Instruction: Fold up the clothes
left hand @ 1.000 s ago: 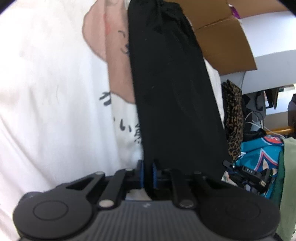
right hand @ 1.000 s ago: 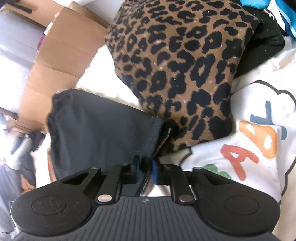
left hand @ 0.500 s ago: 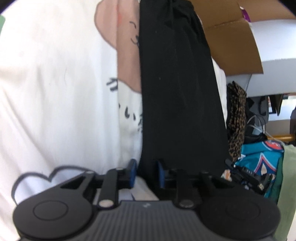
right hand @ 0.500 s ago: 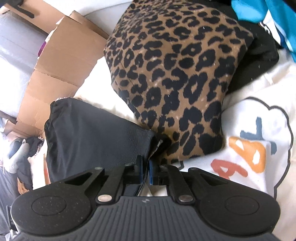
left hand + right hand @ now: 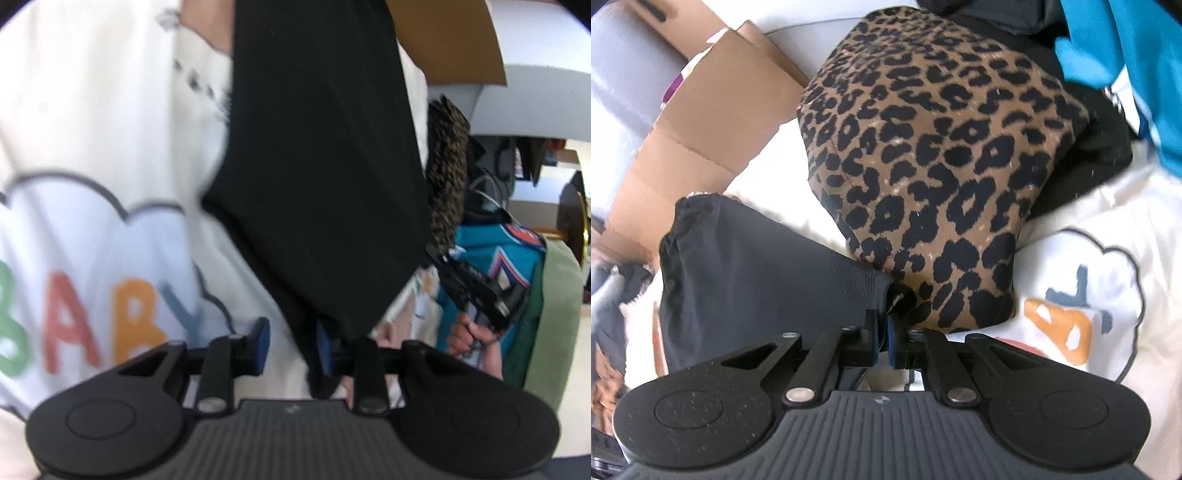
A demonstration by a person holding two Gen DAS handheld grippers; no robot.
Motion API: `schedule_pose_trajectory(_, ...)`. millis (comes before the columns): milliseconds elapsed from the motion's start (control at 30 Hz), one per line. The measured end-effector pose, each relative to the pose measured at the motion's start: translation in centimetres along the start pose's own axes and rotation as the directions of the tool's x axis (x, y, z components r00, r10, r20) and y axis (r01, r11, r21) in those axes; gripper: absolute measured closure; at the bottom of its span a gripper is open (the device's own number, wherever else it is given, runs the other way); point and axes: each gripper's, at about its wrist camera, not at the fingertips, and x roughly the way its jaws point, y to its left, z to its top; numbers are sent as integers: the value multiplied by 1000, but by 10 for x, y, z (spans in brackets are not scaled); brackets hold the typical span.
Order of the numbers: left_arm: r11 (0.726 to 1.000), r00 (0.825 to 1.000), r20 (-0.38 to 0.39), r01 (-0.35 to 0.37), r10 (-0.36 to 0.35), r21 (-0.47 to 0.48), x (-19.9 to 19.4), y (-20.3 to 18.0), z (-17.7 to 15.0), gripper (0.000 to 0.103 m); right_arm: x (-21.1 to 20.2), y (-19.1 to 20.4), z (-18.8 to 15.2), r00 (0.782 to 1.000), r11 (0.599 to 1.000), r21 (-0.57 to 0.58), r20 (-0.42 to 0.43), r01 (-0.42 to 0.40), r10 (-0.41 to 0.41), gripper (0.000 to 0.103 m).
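Gaping wide, the left gripper [image 5: 290,343] has its blue-padded fingers [image 5: 260,341] spread well apart, and the black garment [image 5: 321,155] hangs down in front of it with its lower tip drooping past the right-hand pad, not pinched between the two. Behind that dark cloth lies a white sheet [image 5: 92,122] printed with a cloud outline and coloured letters reading BABY, which is blurred in this view. To the right of the garment, a leopard-print piece [image 5: 447,166] shows as a narrow strip, with a teal garment [image 5: 495,258] and a pale green cloth [image 5: 554,317] beyond it, and a hand [image 5: 476,339] holds another black gripper there. A cardboard box [image 5: 447,40] sits at the top. In the right wrist view, the right gripper [image 5: 882,332] is pressed almost fully together, nipping the ribbed edge of the black garment [image 5: 757,266], which stretches away to the left above the white sheet [image 5: 1108,236]. Just beside that pinched corner, touching it, rests the leopard-print piece [image 5: 938,158], folded into a thick pad. The cardboard box [image 5: 713,122] stands behind, and teal fabric [image 5: 1126,55] fills the top right corner.
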Motion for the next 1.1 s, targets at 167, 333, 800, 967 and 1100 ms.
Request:
schedule_pose_trajectory(167, 999, 997, -68, 28, -27, 17, 17, -10, -11, 74, -3, 4, 3, 1000, 999, -31, 13, 16, -16, 99)
schedule_pose_trajectory(333, 999, 993, -111, 35, -31, 36, 31, -19, -16, 74, -4, 8, 4, 999, 997, -61, 26, 37, -36, 98)
schedule_pose_trajectory(800, 999, 987, -163, 19, -11, 45, 59, -24, -30, 98, -4, 15, 9, 995, 984, -153, 64, 89, -80, 100)
schedule_pose_trajectory(967, 998, 984, -176, 16, -7, 53, 60, -28, -30, 98, -7, 14, 12, 993, 984, -147, 79, 103, -92, 101)
schedule_pose_trajectory(1100, 995, 974, -216, -47, 66, 93, 60, -30, -27, 85, -11, 20, 11, 990, 977, -179, 92, 119, -104, 101)
